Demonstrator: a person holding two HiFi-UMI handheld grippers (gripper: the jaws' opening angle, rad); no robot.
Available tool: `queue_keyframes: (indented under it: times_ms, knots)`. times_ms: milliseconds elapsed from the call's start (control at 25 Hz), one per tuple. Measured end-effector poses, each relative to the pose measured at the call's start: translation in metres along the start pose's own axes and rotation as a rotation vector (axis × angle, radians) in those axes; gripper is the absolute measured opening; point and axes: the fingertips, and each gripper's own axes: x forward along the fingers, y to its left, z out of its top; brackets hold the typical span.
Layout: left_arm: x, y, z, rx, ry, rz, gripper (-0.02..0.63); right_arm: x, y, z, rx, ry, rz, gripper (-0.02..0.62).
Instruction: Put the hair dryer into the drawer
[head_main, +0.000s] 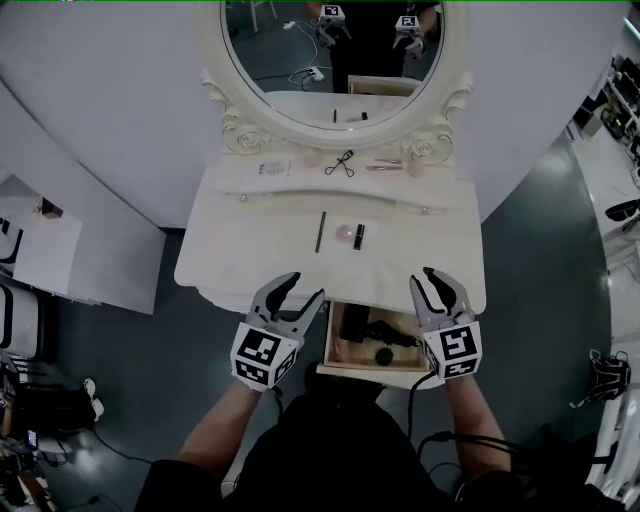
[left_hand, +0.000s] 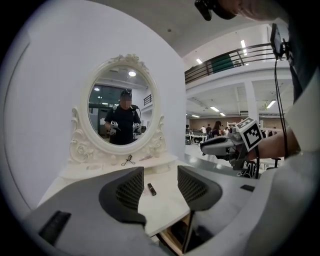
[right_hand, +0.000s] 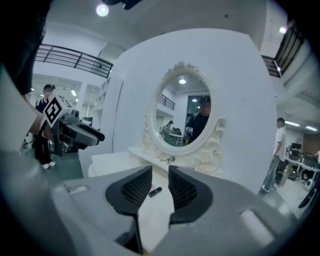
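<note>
The white vanity's drawer (head_main: 334, 350) stands pulled out at the front. In it lies the black hair dryer (head_main: 384, 335). My left gripper (head_main: 302, 291) hovers over the table's front edge, just left of the drawer, open with nothing between its pads (left_hand: 134, 187). My right gripper (head_main: 424, 279) hangs above the drawer's right end, its jaws a narrow gap apart and empty. In the left gripper view my left gripper (left_hand: 160, 173) points at the mirror, with the drawer's corner (left_hand: 172, 235) below. The right gripper view has my right gripper (right_hand: 160, 172) facing the mirror too.
On the vanity top (head_main: 250, 250) lie a thin black stick (head_main: 320, 231), a pink round thing (head_main: 345, 233) and a small black tube (head_main: 358, 237). An eyelash curler (head_main: 340, 163) sits on the raised shelf under the oval mirror (head_main: 330, 50). A white side table (head_main: 45, 255) stands at left.
</note>
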Motion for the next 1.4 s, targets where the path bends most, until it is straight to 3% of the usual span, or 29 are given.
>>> queue_keyframes:
  times_ms: [240, 600, 760, 1040, 1400]
  knots:
    - [-0.012, -0.002, 0.07, 0.015, -0.159, 0.029, 0.16, -0.026, -0.023, 0.065, 0.07, -0.171, -0.11, 0.095]
    - [-0.028, 0.001, 0.158, 0.038, -0.342, 0.065, 0.068, -0.07, -0.044, 0.139, 0.021, -0.308, -0.234, 0.053]
    - [-0.032, -0.002, 0.175, 0.023, -0.381, 0.069, 0.014, -0.083, -0.048, 0.155, 0.035, -0.334, -0.251, 0.036]
    - [-0.042, 0.003, 0.191, 0.03, -0.422, 0.11, 0.011, -0.099, -0.047, 0.174, 0.037, -0.397, -0.27, 0.033]
    - [-0.043, 0.006, 0.195, 0.05, -0.438, 0.11, 0.011, -0.098, -0.049, 0.172, 0.021, -0.393, -0.285, 0.033]
